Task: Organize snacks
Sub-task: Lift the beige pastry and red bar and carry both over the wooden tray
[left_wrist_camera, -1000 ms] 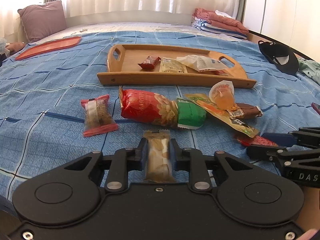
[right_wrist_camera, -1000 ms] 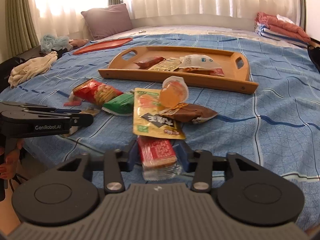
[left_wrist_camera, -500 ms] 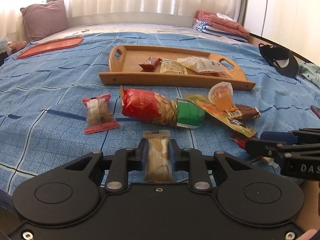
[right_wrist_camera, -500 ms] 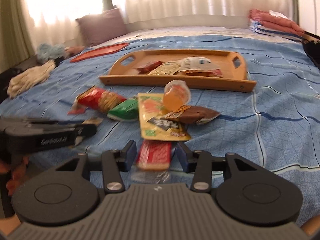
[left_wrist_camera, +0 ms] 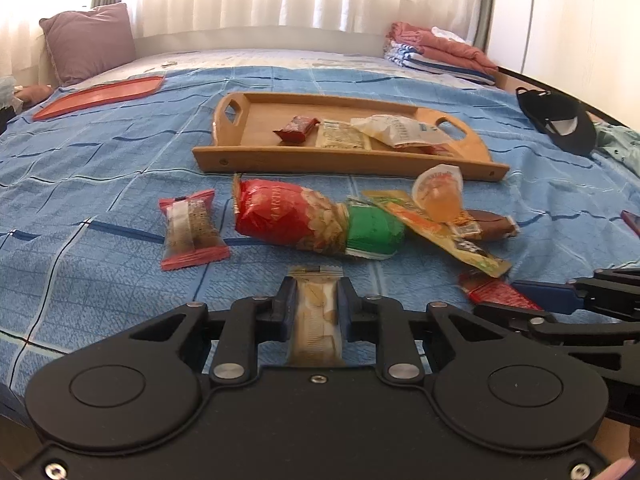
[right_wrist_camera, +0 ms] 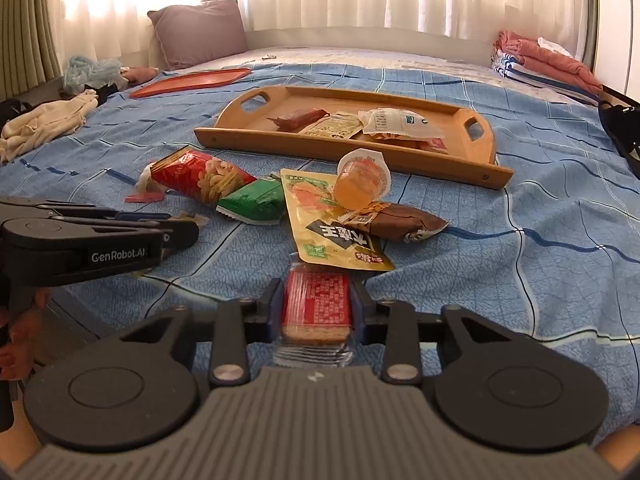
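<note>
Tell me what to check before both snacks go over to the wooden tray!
1. Left gripper shut on the beige snack bar: ok.
2. Right gripper on the red wafer pack: its fingers have just been closing, and the pads look pressed on the pack's sides: ok.
3. Bare floor left in the wooden tray: ok, its left part is free.
4. Way to the tray: not ok. The red chip bag, green pack and jelly cup lie in between, so go over them.
5. Both packs lifted off the blue bedcover: cannot tell.
</note>
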Demonstrator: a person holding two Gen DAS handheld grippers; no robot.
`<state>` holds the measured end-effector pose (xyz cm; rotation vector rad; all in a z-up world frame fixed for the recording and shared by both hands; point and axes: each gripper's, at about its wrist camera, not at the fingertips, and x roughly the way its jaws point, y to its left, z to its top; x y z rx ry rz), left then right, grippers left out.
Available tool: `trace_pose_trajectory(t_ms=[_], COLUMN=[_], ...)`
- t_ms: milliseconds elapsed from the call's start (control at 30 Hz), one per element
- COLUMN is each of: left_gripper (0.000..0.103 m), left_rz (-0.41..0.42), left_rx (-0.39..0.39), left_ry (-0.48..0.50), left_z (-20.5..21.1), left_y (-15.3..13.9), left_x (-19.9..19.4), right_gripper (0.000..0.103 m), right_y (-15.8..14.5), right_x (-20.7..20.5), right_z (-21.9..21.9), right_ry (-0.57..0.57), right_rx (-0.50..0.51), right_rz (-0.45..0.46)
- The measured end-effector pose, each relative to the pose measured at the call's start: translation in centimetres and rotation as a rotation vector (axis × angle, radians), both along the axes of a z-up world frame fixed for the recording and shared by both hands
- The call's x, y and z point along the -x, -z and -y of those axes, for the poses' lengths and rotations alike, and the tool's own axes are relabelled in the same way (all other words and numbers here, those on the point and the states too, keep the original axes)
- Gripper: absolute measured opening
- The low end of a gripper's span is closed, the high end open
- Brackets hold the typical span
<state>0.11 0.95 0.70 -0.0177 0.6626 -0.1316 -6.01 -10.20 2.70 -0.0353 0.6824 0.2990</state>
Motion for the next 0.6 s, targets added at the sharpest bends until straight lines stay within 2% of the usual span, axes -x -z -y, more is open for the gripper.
trace_pose_trajectory(t_ms=[200, 600], left_gripper=[0.020, 0.020], left_rz=[0.049, 0.059], left_rx=[-0.055, -0.047], left_ry=[0.052, 0.032], left_z=[1.1, 1.7], left_y=[-1.5, -6.1], left_x=[1.6, 0.8], right_gripper=[0.038, 0.038], right_y=[-1.3, -5.3], right_x=[1.3, 1.6], right_z=[0.4, 2.9], right_ry=[-0.038, 0.024], right_rx=[-0.030, -0.126], right_rz=[-0.001, 0.032])
